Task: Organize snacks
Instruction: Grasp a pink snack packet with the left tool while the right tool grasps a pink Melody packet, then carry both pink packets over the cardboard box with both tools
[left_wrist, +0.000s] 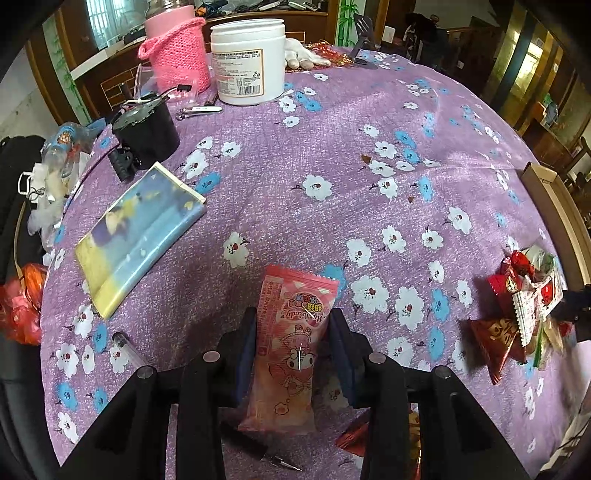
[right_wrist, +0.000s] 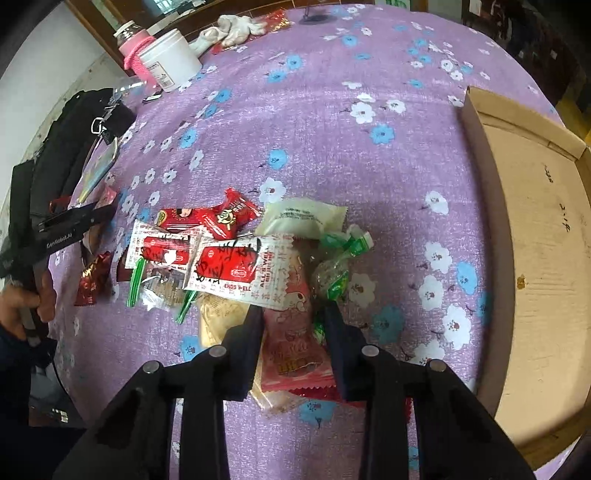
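Left wrist view: left hand-held gripper (left_wrist: 291, 332) clamps a pink snack packet (left_wrist: 291, 347), long axis pointing away; open tabletop (left_wrist: 369, 110) beyond. Right hand-held gripper (right_wrist: 293, 325) pinches a pink wrapper (right_wrist: 291, 332) beside the cardboard tray (right_wrist: 546, 258).

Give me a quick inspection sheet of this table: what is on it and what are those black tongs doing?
Surface: purple flowered tablecloth.
Job's things: pink cartoon snack packet; a second pink packet in a heap of red-and-white sachets; open cardboard box beside the heap.
Clutter: white plastic jar, pink knitted bag, blue-yellow booklet, white glove.
Grippers: left tongs closed on the first packet; right tongs straddle the second, grip unclear.
Cables: nothing seen.
Surroundings: wooden furniture, dim room.
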